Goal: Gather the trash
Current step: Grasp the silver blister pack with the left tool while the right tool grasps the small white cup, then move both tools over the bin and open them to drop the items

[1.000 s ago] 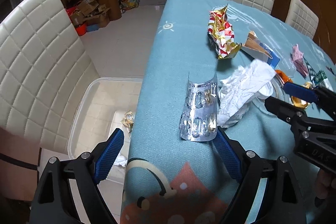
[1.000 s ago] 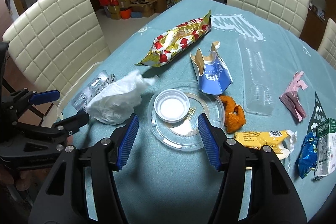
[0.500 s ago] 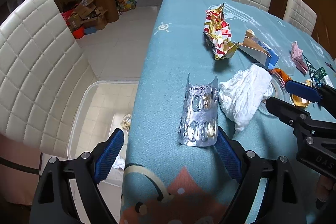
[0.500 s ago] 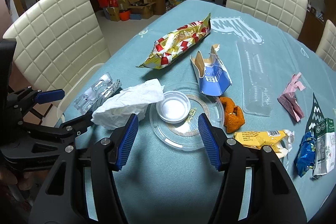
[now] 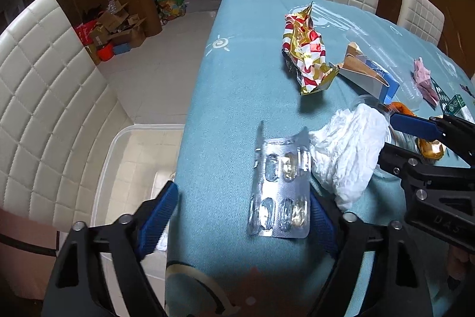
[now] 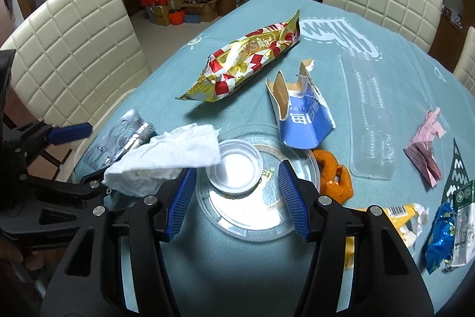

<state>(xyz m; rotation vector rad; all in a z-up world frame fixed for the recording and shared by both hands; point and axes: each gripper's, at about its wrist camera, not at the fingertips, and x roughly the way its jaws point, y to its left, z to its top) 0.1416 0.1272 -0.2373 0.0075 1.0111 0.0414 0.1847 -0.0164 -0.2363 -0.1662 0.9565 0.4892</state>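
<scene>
My left gripper [image 5: 242, 210] is open and empty at the table's near left edge. A silver pill blister pack [image 5: 280, 186] lies just inside its right finger. A crumpled white tissue [image 5: 347, 153] lies right of the pack, also in the right wrist view [image 6: 166, 159]. My right gripper [image 6: 237, 198] is open over a clear plastic lid [image 6: 252, 213] with a small white cup [image 6: 234, 165] on it. A red and gold snack bag [image 6: 246, 61] and a torn blue carton [image 6: 302, 115] lie further back.
A clear plastic bin [image 5: 133, 168] stands on the floor left of the teal-covered table [image 5: 237, 79]. White chairs [image 5: 44, 109] surround the table. A clear tray [image 6: 368, 115], pink paper [image 6: 424, 150], orange peel [image 6: 332, 174] and several wrappers [image 6: 445, 230] lie on the right.
My left gripper has moved forward over the table, so the blister pack now lies between its fingers. The tissue has shifted left against my right gripper's left finger.
</scene>
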